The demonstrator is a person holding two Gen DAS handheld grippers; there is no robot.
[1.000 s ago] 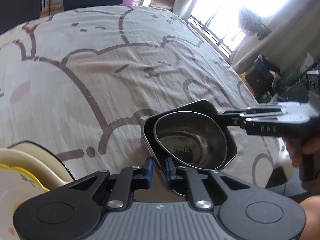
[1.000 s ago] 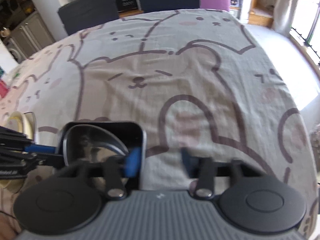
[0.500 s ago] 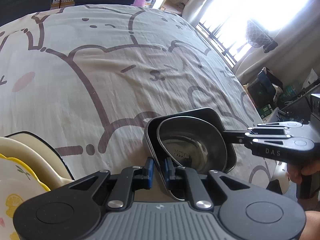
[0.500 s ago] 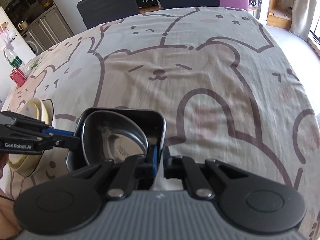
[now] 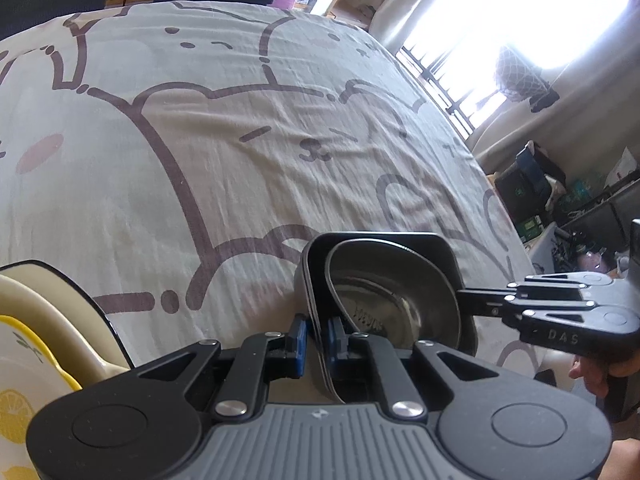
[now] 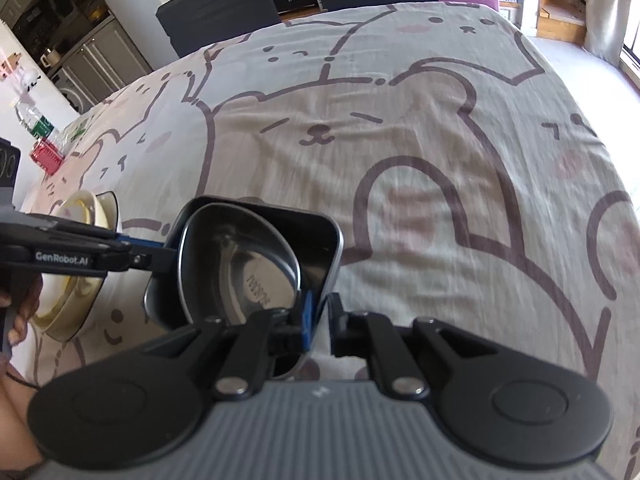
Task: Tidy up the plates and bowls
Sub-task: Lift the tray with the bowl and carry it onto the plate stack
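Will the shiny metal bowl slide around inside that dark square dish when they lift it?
Probably a bit. The metal bowl sits loose and tilted in the dark square dish, and both look smooth, so it may slip or rattle. It looks thin, so likely light and stiff, not floppy. Both grippers pinch only the dish's rim.

A shiny round steel bowl (image 5: 394, 304) sits in a glossy dark square metal tray (image 6: 320, 240); the cartoon-printed cloth (image 5: 240, 160) is matt and wrinkled.

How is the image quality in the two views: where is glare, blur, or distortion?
Left wrist view: the window is blown out to white glare, and the fisheye bends the tablecloth into a dome. Right wrist view: light is even, the cloth's right side looks smeared, and the steel bowl shows soft reflections.
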